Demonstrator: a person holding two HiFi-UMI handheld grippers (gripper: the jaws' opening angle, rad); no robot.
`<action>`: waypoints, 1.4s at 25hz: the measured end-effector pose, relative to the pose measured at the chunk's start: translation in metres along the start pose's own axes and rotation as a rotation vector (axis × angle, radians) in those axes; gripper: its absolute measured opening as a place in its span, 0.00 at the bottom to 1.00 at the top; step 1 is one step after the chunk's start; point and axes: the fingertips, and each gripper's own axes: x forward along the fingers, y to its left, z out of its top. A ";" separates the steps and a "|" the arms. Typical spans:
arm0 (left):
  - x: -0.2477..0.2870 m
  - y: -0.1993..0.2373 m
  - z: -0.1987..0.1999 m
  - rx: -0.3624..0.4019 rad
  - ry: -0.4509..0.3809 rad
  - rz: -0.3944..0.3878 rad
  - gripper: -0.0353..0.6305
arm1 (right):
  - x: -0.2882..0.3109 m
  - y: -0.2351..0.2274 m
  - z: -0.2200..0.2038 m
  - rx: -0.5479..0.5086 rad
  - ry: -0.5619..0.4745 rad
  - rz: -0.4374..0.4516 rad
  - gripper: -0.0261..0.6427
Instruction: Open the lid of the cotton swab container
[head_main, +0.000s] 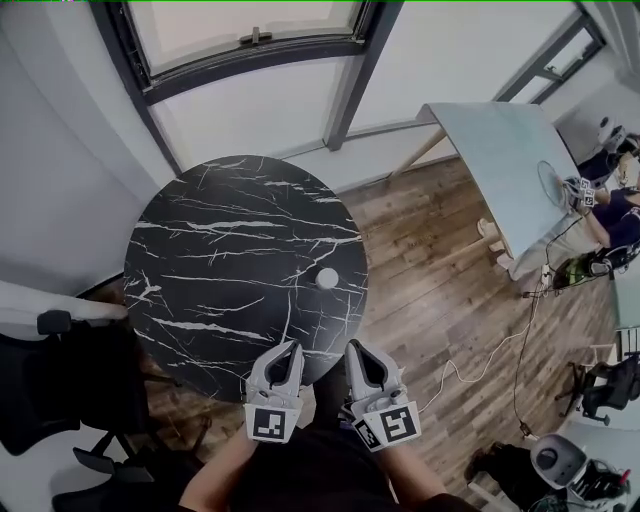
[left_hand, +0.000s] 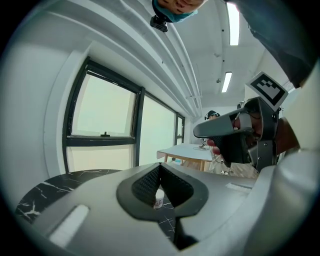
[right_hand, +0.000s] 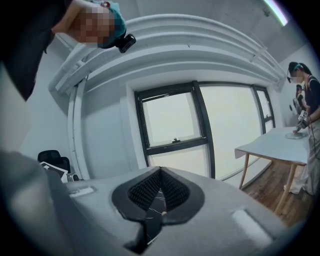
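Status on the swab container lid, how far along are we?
Done: nothing visible; the cotton swab container stands alone on the marble table, lid apparently on. In hand: nothing; the left gripper and right gripper are shut and empty at the table's near edge, short of it. Left: reach, hold the container, open the lid.

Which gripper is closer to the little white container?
The right gripper, barely: the container sits ahead, slightly to its left. The left gripper has it ahead, farther to its right.
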 end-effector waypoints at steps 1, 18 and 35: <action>0.007 0.001 -0.004 0.000 0.010 0.001 0.06 | 0.005 -0.003 -0.003 0.007 0.003 0.006 0.04; 0.105 0.016 -0.079 0.023 0.091 0.034 0.06 | 0.077 -0.071 -0.067 0.058 0.089 0.039 0.04; 0.161 0.016 -0.168 0.008 0.256 -0.019 0.23 | 0.108 -0.103 -0.124 0.093 0.183 0.021 0.04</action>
